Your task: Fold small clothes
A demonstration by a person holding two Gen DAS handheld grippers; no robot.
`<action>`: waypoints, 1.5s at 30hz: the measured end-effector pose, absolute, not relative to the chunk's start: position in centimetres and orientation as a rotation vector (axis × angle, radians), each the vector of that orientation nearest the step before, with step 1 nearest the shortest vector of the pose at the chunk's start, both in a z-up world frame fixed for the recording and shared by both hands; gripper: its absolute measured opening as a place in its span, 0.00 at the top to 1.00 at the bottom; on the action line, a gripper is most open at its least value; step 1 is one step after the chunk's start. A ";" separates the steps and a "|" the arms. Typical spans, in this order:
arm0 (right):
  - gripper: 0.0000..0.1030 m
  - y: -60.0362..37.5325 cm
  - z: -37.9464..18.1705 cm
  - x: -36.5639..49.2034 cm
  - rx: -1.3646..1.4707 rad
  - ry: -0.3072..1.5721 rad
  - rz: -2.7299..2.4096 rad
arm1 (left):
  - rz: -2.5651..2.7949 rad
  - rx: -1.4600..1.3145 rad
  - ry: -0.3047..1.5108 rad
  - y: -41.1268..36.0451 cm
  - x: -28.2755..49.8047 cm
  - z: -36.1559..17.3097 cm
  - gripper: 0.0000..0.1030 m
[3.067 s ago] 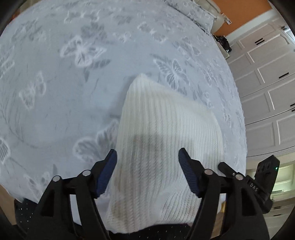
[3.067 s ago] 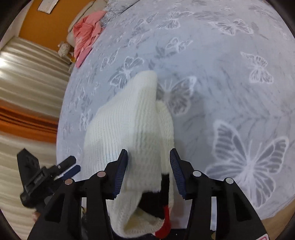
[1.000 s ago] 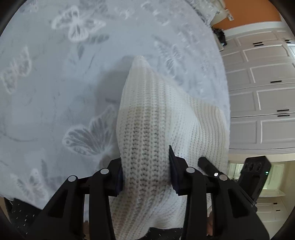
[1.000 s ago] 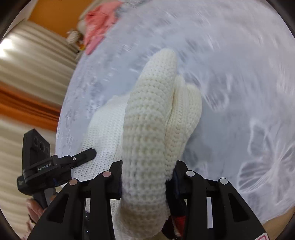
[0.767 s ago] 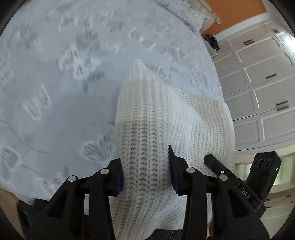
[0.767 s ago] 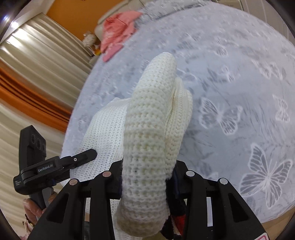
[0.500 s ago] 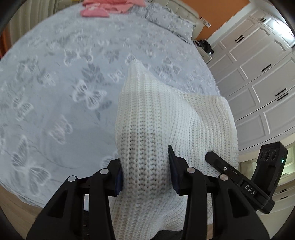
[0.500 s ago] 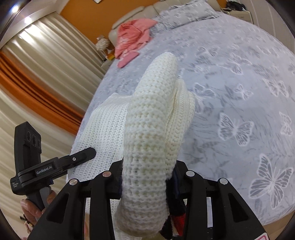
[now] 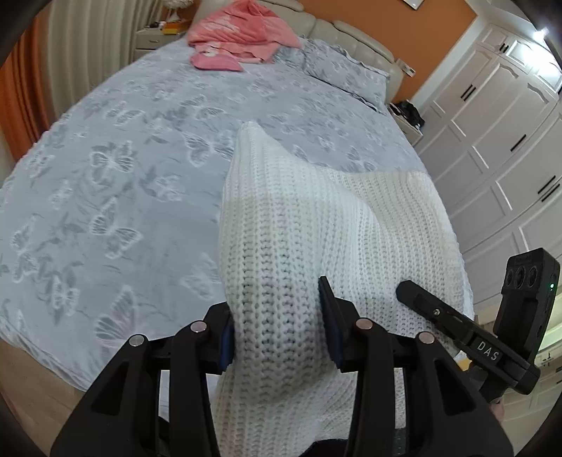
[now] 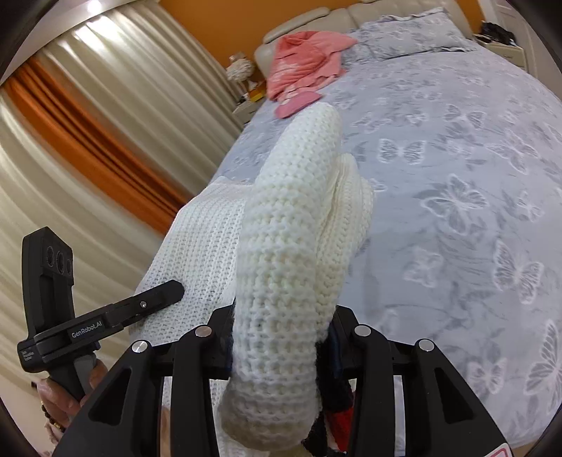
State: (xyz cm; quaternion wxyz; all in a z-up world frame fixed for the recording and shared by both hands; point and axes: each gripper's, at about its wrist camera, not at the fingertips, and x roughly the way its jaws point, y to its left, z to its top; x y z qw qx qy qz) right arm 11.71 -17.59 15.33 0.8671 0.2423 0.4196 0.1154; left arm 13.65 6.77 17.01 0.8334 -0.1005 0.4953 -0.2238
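room: bedroom with an orange wall, pale pleated curtains (image 10: 116,116) with an orange strip, and white panelled wardrobe doors (image 9: 498,151) at the right of the left wrist view.
bed: grey cover with a butterfly print (image 9: 116,197) fills most of both views; a padded headboard and a matching pillow (image 9: 347,73) sit at the top.
pink clothes: a loose heap (image 9: 239,31) on the far end of the bed by the headboard, upper middle in the left view, upper middle in the right view (image 10: 305,63).
white knit garment: a chunky ribbed piece (image 9: 277,253) held up off the bed cover, bottom centre of both views (image 10: 291,246).
long axis: in each view a folded ridge of the knit runs from the bottom centre up toward the middle of the frame, ending in a narrow rounded tip that points at the headboard end.
spread: between the two held ends a flatter panel of the knit stretches sideways, to the right in the left view and to the left in the right view.
left tongs: closed on one bunched end of the knit (image 9: 277,334), pads pressed into its sides; also seen at lower left of the right view (image 10: 165,293).
right tongs: closed on the other bunched end (image 10: 281,344); seen at lower right of the left view (image 9: 418,298).
hand: fingers wrapped round the left tool's handle, bottom left of the right view (image 10: 63,397).
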 end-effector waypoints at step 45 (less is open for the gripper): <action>0.55 -12.0 2.9 20.2 0.319 1.126 0.125 | -0.363 -0.162 1.089 12.3 20.1 4.5 0.29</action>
